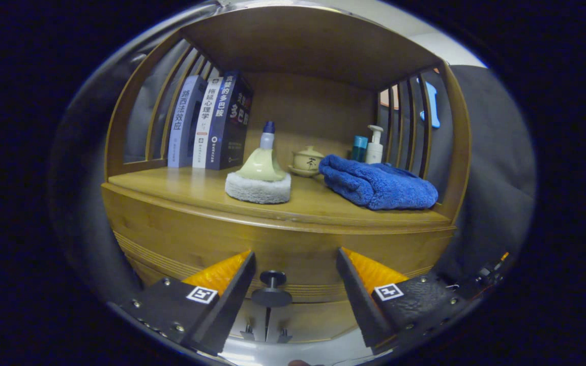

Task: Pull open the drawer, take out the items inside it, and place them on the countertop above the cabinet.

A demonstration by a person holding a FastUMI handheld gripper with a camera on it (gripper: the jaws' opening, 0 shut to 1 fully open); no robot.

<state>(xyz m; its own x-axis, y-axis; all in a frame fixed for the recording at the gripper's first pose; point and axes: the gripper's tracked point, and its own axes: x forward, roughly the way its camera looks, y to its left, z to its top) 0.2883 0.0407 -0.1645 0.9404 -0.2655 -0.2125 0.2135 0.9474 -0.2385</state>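
A wooden cabinet stands ahead, with its countertop (pixel 196 188) under an arched shelf frame. Below the countertop is the drawer front (pixel 293 254), closed, with a dark round knob (pixel 271 290) on it. My gripper (pixel 295 256) is open, its two fingers spread either side of the knob, which sits between them and slightly left of the middle. Neither finger touches the knob. On the countertop rest a cream scrubber with a white pad (pixel 259 178) and a folded blue towel (pixel 378 185). The drawer's inside is hidden.
Three upright books (pixel 211 122) stand at the back left of the countertop. A small ceramic lidded pot (pixel 307 160), a teal bottle (pixel 358 148) and a white pump bottle (pixel 374 145) stand at the back right. Slatted wooden sides close the shelf on both ends.
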